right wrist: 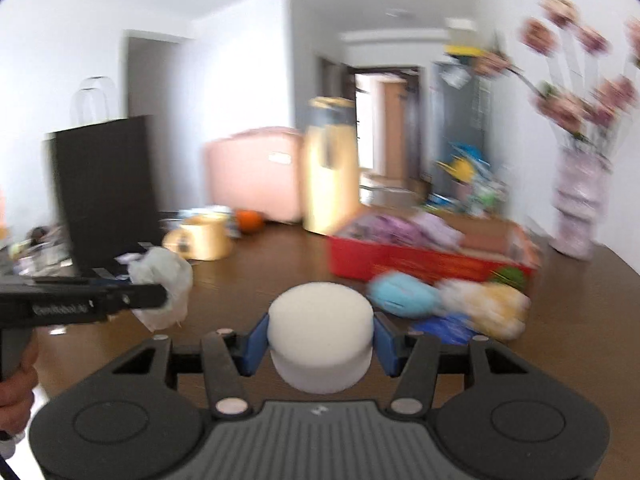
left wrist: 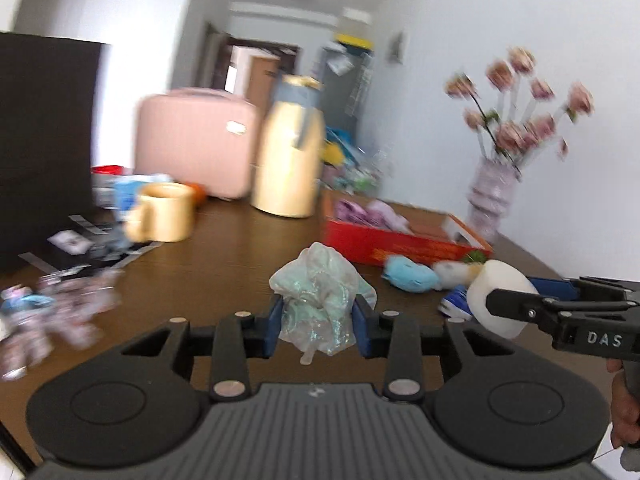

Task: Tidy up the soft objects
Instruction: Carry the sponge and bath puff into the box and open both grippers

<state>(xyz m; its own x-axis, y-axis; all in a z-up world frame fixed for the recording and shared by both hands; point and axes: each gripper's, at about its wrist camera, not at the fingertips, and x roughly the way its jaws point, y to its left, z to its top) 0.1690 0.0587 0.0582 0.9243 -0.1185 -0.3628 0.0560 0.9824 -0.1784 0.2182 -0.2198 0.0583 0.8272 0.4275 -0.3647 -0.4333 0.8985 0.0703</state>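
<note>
My left gripper [left wrist: 318,326] is shut on a crumpled pale green gauzy cloth [left wrist: 320,296] and holds it above the brown table; the cloth also shows in the right wrist view [right wrist: 164,288]. My right gripper [right wrist: 320,338] is shut on a round white sponge [right wrist: 320,336], which also shows at the right of the left wrist view [left wrist: 496,300]. A red box [left wrist: 404,240] with purple soft things in it stands ahead on the table. A blue plush [left wrist: 410,276] and a white-yellow plush [right wrist: 484,308] lie in front of the box.
A cream thermos [left wrist: 290,148], a yellow mug [left wrist: 164,212], a pink case [left wrist: 196,140] and a black bag [left wrist: 44,140] stand at the back and left. A vase of pink flowers [left wrist: 492,196] stands at the right. Small clutter [left wrist: 60,304] lies at the left.
</note>
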